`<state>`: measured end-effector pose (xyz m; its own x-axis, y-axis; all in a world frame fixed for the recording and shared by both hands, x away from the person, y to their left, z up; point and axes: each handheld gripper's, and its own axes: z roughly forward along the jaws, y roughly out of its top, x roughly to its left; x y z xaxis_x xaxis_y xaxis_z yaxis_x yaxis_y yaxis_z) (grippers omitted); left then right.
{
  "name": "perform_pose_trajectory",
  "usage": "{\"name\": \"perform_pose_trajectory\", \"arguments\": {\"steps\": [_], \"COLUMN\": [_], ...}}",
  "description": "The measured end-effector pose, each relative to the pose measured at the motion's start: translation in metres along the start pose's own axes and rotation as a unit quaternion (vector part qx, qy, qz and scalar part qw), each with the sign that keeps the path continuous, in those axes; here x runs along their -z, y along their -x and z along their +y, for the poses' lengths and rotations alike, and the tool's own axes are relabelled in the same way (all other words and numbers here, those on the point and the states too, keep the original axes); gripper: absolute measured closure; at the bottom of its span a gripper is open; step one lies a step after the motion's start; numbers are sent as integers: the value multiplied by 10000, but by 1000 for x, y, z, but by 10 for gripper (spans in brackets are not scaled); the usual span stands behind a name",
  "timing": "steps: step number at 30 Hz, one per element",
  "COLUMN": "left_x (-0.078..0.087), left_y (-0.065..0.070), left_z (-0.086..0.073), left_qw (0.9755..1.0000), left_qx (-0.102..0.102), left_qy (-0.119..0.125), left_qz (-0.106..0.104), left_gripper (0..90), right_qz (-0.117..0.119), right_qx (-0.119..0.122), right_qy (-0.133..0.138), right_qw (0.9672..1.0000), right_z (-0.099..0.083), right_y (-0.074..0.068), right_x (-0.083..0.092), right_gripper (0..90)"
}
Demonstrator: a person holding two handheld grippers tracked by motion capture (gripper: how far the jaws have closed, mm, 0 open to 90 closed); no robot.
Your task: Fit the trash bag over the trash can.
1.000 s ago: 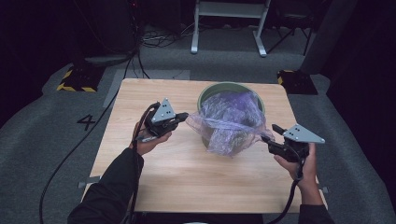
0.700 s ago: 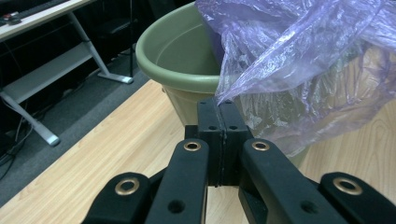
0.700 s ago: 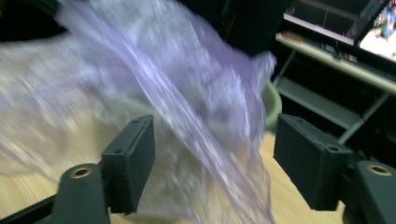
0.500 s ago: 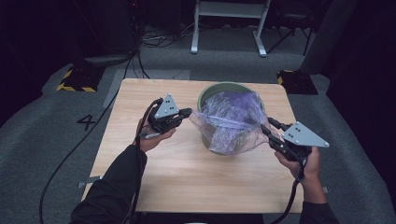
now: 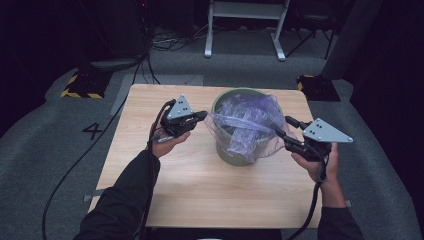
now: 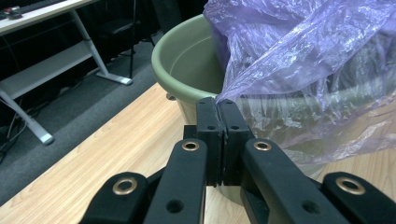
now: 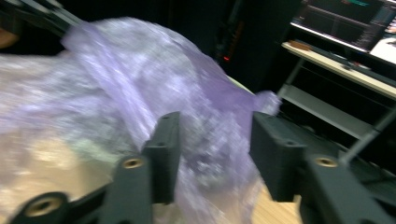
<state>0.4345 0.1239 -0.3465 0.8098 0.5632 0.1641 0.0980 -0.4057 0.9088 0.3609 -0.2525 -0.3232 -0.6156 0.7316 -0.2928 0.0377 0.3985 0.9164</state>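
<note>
While set near the far middle of the worktop (image 5: 150,200), green bucket (image 5: 226,102) upright, purple bag (image 5: 245,125) bunched in its mouth and spilling over the near rim. Bag stretched roughly side to side between both hands. Left gripper (image 5: 199,118) just left of the rim, held about level, fingers (image 6: 208,126) pressed together on the bag's left edge. Right gripper (image 5: 290,127) at the bucket's right side, angled inward; fingers (image 7: 163,140) spread, film lying loosely between them, not yet pinched. Probably next: closing on that right edge, then drawing it out over the rim.
</note>
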Motion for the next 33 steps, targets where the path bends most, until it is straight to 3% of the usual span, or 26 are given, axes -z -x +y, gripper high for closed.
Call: {"name": "perform_pose_trajectory", "arguments": {"steps": [2,5,7,9,11,13,15,18,20,23,26,29,33], "left_x": [0,-2,-4,-5,-6,-5,-3,3,7,18,28,26,20], "left_y": [0,-1,-1,-2,-1,-1,1,4,8,17,32,56,84], "left_z": [1,2,2,3,3,3,4,4,4,-1,-10,-18,-19], "left_qw": [10000,10000,10000,10000,10000,9999,10000,9999,9999,9998,9993,9986,9952], "left_qx": [8,10,17,7,-19,-8,-1,47,115,78,8,-349,-535], "left_qy": [-11,-38,-47,-63,-83,-52,-31,58,31,185,356,329,429], "left_qz": [9,10,-1,-15,-34,-92,-1,-74,-27,-51,-110,-235,-695], "left_gripper": [888,891,889,877,850,787,684,536,314,175,156,156,149], "right_qz": [186,607,611,392,312,293,227,135,79,18,-59,-130,-173], "right_qx": [59,127,332,501,525,506,519,474,448,310,156,53,-29], "right_qy": [47,190,32,-257,-428,-518,-578,-540,-570,-565,-553,-574,-627], "right_qw": [9998,9979,9976,9976,9972,9969,9967,9973,9973,9979,9983,9983,9979], "right_z": [2,5,7,7,5,4,4,4,4,4,4,3,2], "right_y": [-3,-7,-10,-10,-7,-3,-1,0,1,3,6,7,7], "right_x": [2,5,3,-5,-12,-18,-22,-25,-26,-26,-26,-28,-31], "right_gripper": [410,377,380,452,632,775,888,900,900,900,900,900,900]}}
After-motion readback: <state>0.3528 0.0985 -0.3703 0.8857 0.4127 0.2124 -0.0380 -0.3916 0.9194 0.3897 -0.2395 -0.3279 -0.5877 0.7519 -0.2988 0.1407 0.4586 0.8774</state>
